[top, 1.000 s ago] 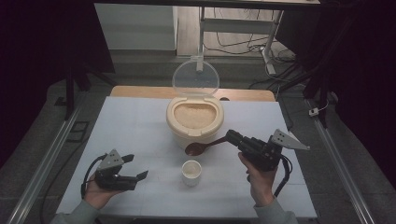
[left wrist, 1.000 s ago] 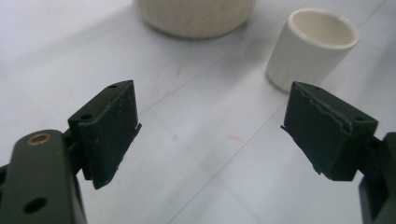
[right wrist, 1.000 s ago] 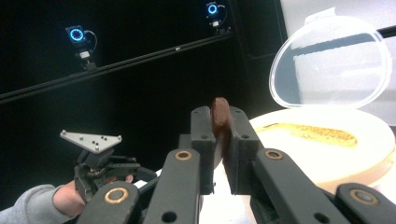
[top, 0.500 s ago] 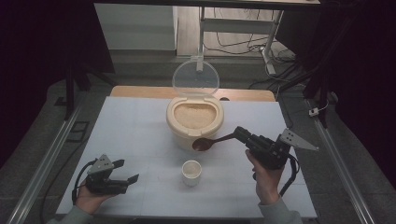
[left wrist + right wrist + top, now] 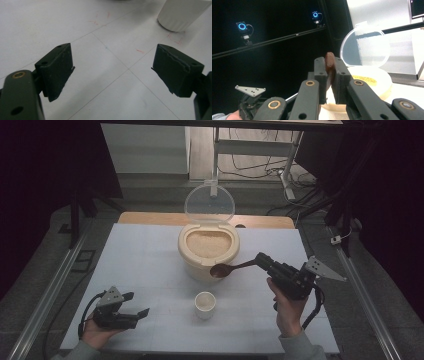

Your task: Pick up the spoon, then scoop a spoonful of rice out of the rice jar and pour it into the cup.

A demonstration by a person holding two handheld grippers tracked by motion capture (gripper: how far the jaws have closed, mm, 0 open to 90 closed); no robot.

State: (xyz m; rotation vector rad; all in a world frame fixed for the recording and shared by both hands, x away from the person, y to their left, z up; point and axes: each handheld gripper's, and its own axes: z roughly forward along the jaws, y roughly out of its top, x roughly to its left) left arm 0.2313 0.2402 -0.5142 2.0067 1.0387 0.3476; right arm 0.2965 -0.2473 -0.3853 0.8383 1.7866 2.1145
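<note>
Right gripper [image 5: 262, 262], jaws clamped on spoon [image 5: 227, 269], has swung it up to the bin [image 5: 206, 251] rim, bowl above cup [image 5: 205, 304]. Left gripper [image 5: 137, 305], wide open & empty, has dropped back to table's near edge – looks like a scoop's coming

— How is the light in the high view?
— Dim and grainy; the white table [image 5: 150, 270] is the brightest area, the edges fall to black.
— And the gripper views?
— Left: even light, soft focus at the bottom. Right: dark upper left with two glowing blue rings [image 5: 242, 26], bright wall at the right.
</note>
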